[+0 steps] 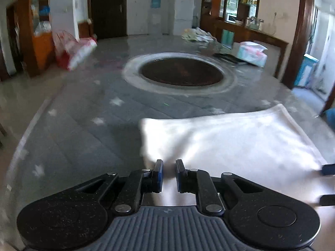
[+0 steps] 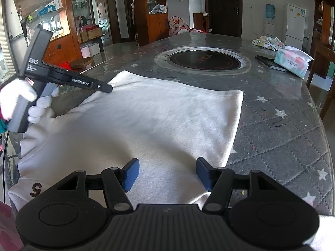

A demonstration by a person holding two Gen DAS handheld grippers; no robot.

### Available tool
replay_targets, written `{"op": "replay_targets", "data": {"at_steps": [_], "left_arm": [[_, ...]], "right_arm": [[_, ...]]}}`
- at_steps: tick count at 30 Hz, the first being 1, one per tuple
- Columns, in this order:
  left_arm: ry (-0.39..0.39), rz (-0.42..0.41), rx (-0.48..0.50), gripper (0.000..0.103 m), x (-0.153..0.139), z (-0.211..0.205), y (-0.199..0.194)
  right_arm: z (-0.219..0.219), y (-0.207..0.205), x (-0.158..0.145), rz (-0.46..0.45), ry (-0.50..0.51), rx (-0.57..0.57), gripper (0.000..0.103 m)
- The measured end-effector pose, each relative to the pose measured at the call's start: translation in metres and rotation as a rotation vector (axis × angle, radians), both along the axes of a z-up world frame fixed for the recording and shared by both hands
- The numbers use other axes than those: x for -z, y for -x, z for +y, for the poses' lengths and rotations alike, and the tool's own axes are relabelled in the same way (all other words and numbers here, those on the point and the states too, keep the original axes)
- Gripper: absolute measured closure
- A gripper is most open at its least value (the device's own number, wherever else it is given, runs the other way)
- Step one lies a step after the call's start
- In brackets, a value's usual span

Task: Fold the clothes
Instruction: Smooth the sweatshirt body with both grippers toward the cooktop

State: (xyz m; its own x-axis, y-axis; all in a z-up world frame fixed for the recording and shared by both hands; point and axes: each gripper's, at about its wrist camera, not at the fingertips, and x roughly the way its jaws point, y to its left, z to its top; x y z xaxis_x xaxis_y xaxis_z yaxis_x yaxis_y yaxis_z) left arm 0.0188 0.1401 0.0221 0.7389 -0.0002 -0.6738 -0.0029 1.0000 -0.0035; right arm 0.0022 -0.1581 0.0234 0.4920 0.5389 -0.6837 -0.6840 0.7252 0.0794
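Grey quilted table (image 2: 272, 129) with star print and a round dark inset (image 2: 204, 60) at its centre. White garment (image 2: 146, 125) lies partly folded at the near edge, one folded corner toward the inset. Left gripper (image 1: 169, 174): jaws narrowly parted over the garment's left edge, cloth between them; whether they pinch it cannot be told. Right gripper (image 2: 166, 173): jaws wide apart above the garment's near edge, holding nothing. Tissue pack (image 2: 293, 61) and crumpled cloth (image 2: 268, 41) sit at the far right corner.
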Motion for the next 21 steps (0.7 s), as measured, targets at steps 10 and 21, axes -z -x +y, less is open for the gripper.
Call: {"op": "replay_targets", "data": {"at_steps": [10,21], "left_arm": [[-0.006,-0.005,0.029,0.087,0.000,-0.010,-0.020],[0.035,-0.023,-0.002,0.079,-0.012,-0.003,-0.022]], "right_arm": [[0.000,-0.001,0.001,0.000,0.000,-0.003,0.041],[-0.014,0.002,-0.014,-0.025,-0.034,0.045,0.041]]}}
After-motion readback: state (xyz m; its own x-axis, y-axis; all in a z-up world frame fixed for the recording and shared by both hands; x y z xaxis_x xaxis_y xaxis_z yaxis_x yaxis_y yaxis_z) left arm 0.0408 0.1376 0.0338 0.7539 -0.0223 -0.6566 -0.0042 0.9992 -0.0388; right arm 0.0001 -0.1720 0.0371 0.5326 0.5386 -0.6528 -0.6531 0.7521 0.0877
